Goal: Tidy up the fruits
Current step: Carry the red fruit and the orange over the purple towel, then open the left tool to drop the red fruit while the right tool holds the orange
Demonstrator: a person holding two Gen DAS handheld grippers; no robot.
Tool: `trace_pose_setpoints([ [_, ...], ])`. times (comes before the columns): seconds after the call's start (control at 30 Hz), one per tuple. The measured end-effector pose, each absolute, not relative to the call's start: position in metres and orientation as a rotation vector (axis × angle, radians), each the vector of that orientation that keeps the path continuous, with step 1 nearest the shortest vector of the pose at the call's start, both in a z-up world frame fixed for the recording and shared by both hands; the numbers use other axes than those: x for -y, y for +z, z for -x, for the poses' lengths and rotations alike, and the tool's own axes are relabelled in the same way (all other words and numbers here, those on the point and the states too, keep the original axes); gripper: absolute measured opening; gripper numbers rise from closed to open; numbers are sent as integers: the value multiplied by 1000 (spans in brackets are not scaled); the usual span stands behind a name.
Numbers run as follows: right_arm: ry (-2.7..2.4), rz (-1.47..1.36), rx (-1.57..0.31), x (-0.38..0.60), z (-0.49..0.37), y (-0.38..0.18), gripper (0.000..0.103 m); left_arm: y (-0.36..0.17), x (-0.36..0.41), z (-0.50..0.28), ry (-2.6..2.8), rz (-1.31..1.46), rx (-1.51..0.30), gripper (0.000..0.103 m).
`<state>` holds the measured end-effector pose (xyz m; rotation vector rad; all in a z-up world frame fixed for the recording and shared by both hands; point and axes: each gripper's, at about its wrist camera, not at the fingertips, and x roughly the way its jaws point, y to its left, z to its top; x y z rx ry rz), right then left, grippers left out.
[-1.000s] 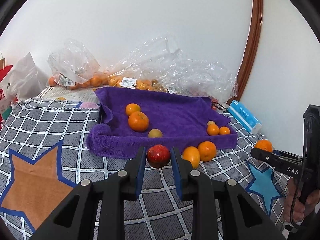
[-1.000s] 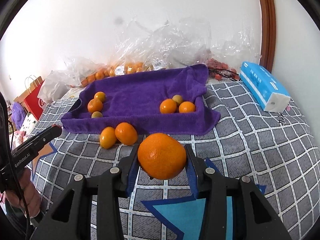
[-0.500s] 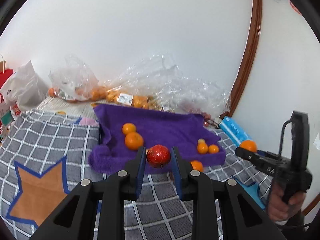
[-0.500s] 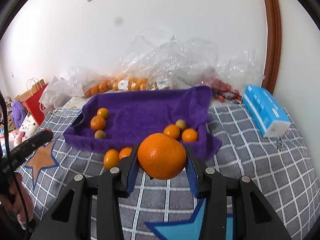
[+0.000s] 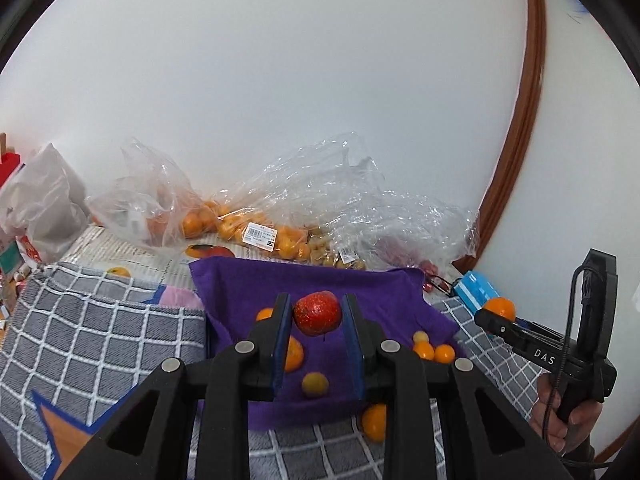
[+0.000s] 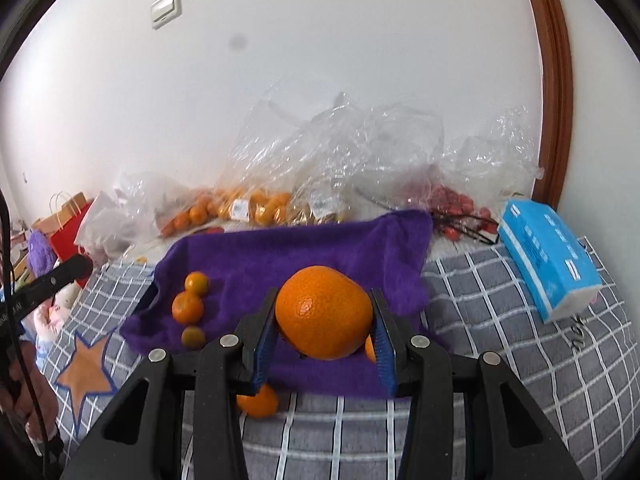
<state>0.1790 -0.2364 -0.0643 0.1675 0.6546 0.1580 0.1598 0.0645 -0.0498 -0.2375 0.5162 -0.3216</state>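
**Two fruits aloft over the purple towel**

Widest of all, the grey checked blanket (image 6: 500, 320) with its star patches covers the surface. On it, toward the far edge, lies the purple towel (image 6: 280, 256), its edges turned up. Along the far edge by the wall sit the clear plastic bags (image 5: 288, 216) with orange fruit inside, and at the far right corner the blue tissue pack (image 6: 548, 256) rests on the blanket beside the towel.

Now the hardware: the right gripper (image 6: 325, 344) is pinching the big orange (image 6: 324, 312) between its blue pads, held above the towel's near edge. The left gripper (image 5: 316, 332) is clamped on the small red fruit (image 5: 317, 312), hanging over the towel's middle.

Down on the towel, small oranges (image 6: 188, 300) cluster at its left side, a few more (image 5: 432, 350) at its right. One loose orange (image 6: 258, 402) lies on the blanket, just off the towel's near edge.
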Motion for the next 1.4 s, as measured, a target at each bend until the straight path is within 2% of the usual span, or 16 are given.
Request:
trace_pose_setpoints([
  [0.3,158,-154,-635,235,-219,-60,42,-69,-67,-193,-318,253,-529,24],
  [0.6,147,-202,-773,242,-250,-119,42,-96,-86,-205,-301,325,-618,24],
  [1.4,204,-150,-803,205,-253,-150,43,-108,-70,-211,-305,279,-660,24],
])
